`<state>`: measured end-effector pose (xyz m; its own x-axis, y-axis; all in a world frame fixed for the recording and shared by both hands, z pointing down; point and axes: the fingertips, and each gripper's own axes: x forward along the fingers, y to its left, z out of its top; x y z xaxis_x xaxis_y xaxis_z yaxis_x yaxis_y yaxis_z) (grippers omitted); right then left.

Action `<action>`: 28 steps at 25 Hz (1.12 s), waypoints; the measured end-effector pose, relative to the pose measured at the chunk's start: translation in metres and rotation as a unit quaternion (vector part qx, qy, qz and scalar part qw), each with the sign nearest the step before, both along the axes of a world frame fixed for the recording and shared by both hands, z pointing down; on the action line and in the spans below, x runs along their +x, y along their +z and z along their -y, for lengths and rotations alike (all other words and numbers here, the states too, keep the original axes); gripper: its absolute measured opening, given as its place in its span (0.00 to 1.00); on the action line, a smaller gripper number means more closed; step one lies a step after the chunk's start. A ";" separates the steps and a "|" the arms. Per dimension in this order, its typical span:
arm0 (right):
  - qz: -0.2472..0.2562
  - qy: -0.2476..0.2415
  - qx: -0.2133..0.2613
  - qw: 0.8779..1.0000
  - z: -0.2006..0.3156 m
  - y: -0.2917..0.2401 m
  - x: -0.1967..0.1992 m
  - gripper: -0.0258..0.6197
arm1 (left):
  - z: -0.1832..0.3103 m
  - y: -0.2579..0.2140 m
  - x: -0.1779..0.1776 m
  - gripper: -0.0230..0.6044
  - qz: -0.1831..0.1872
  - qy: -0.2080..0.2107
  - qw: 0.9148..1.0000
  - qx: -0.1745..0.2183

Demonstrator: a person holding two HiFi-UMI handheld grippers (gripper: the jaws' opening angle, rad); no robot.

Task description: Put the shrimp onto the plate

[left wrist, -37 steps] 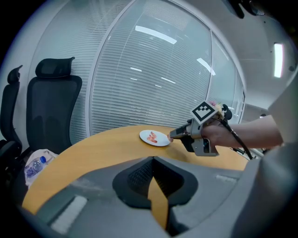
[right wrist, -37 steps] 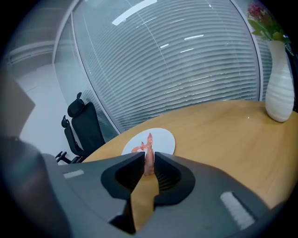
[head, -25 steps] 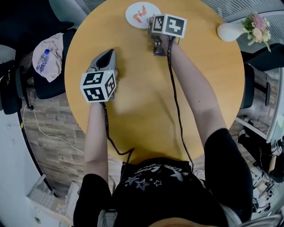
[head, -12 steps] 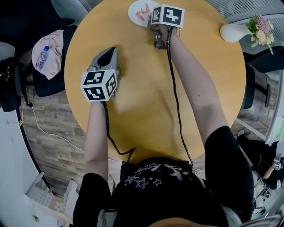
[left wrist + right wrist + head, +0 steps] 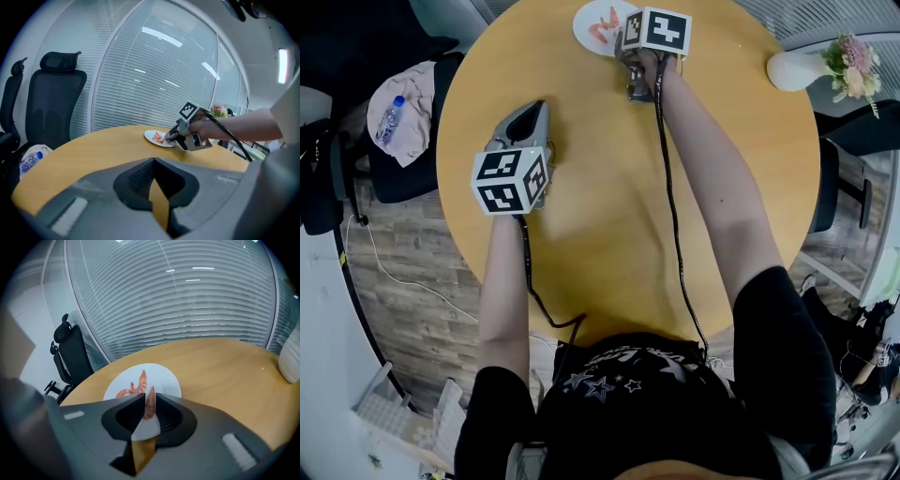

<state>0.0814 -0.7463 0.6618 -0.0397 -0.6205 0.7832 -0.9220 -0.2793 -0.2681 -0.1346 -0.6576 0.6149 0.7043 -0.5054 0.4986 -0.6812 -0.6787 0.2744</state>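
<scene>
We hold the right gripper (image 5: 149,401) far forward, the right arm stretched almost straight over the round desk (image 5: 609,216). Its cube with markers (image 5: 656,30) faces up. The jaws of this gripper are clenched on one shrimp (image 5: 150,405), which stands nearly upright between them. The jaws hang over the near edge of the white plate (image 5: 166,378). We cannot tell whether the held shrimp touches the plate. Just beyond the jaws and a little to their left, a second shrimp (image 5: 135,387) lies on the plate, close beside the held one.

The left gripper (image 5: 528,112) is nearer to our body and well apart from the right one, on its left. The left forearm lies straight behind it. Its jaws are pressed together with nothing between them; behind the tips only the desk shows through the narrow slit. It points forward, and the plate is ahead of it and to its right. From the left gripper, the right gripper and the hand that holds it cover the right side of the plate.

To the right of the right gripper, near the desk's edge, stands a white vase (image 5: 789,67) with flowers (image 5: 848,58). To the left of the left gripper, beyond the desk's edge, a pale cloth (image 5: 417,112) and a water bottle (image 5: 390,127) lie on a seat. Ahead of it and to its left, a black office chair (image 5: 56,101) stands before window blinds (image 5: 140,70). A black cable (image 5: 670,206) runs back from the right gripper along the arm.
</scene>
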 end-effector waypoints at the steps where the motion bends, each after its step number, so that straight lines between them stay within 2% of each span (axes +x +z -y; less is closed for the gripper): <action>1: 0.000 0.001 0.001 1.000 0.000 0.000 0.001 0.16 | 0.000 0.000 0.000 0.04 0.000 0.000 1.000 0.000; 9: 0.016 0.000 0.027 1.000 -0.004 -0.016 -0.002 0.18 | -0.003 -0.006 -0.007 0.04 0.000 -0.006 1.000 0.001; 18: 0.019 -0.011 0.040 0.999 -0.042 -0.053 -0.010 0.18 | -0.036 -0.038 -0.023 0.04 -0.008 -0.014 1.000 0.006; 24: 0.019 -0.047 0.074 0.996 -0.072 -0.100 -0.027 0.17 | -0.067 -0.076 -0.030 0.04 -0.016 -0.016 0.999 0.027; 28: 0.029 -0.076 0.085 0.993 -0.094 -0.112 -0.036 0.15 | -0.088 -0.094 -0.033 0.04 -0.017 -0.025 0.999 0.037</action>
